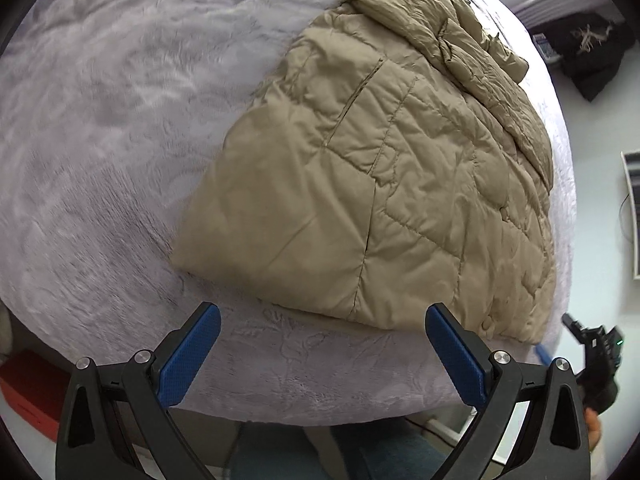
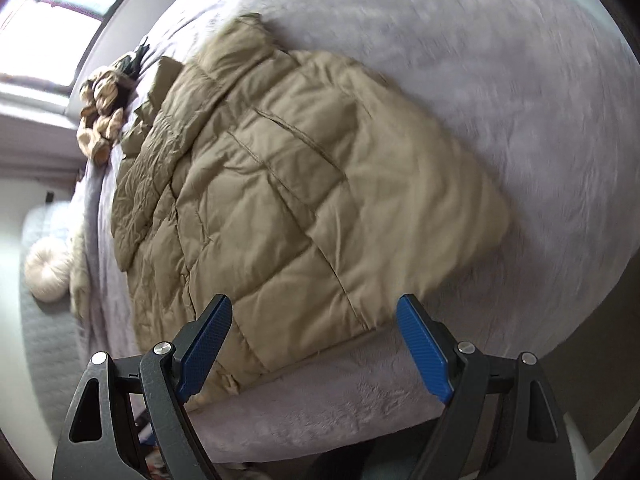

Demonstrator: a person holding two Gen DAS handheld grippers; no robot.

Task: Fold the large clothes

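A tan quilted puffer jacket (image 1: 384, 168) lies folded lengthwise on a pale lilac plush bed cover (image 1: 100, 128), its hem toward the near edge. It also shows in the right wrist view (image 2: 288, 200), with a sleeve laid along its left side. My left gripper (image 1: 322, 320) is open and empty, hovering just above the near bed edge, short of the jacket's hem. My right gripper (image 2: 314, 316) is open and empty, its fingertips over the jacket's hem edge. The right gripper also shows at the far right of the left wrist view (image 1: 592, 360).
The bed cover (image 2: 500, 80) spreads wide to the far side of the jacket. A brown patterned bundle (image 2: 102, 108) lies at the bed's far corner near a window. A round cream cushion (image 2: 46, 274) sits on the floor. A dark garment (image 1: 596, 52) hangs at right.
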